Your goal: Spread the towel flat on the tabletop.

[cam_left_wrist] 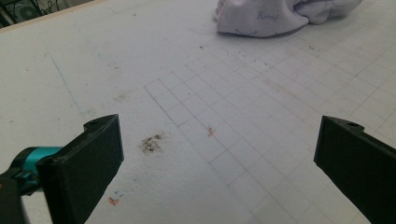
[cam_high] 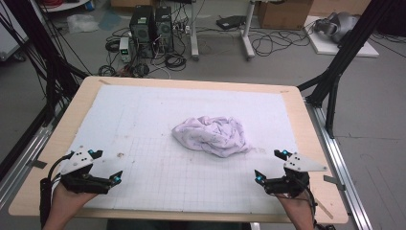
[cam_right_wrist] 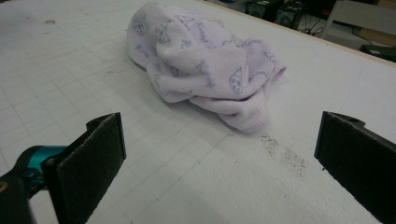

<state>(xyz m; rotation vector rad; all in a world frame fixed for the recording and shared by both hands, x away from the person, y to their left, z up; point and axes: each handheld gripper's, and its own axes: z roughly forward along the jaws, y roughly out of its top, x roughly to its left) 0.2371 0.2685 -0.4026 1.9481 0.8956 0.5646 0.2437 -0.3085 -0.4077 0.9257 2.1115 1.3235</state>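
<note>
Lying crumpled near the middle of the white gridded mat [cam_high: 143, 120], the pale lilac towel [cam_high: 211, 136] sits slightly toward the three o'clock side of the mat's centre in the high view. Its heap is longer than it is wide, and in that view the long axis runs from about ten o'clock to four o'clock, the thicker folded end pointing toward four o'clock. A small printed pattern and lettering show on the cloth. In the right gripper view the towel [cam_right_wrist: 205, 65] lies ahead at twelve o'clock, with a hemmed fold pointing down toward five o'clock and a dark smudge on the mat just beyond that fold. In the left gripper view the towel [cam_left_wrist: 280, 16] shows at one o'clock, well apart from the jaws.

Held low at the mat's near edge, the left gripper [cam_high: 106, 166] is at about eight o'clock from the towel and the right gripper [cam_high: 271, 165] at about five o'clock, each in one of the person's hands. Both have their jaws spread wide with nothing between the pads, only bare mat, and neither touches the cloth. The wooden table [cam_high: 311, 143] frames the mat on every side.
</note>
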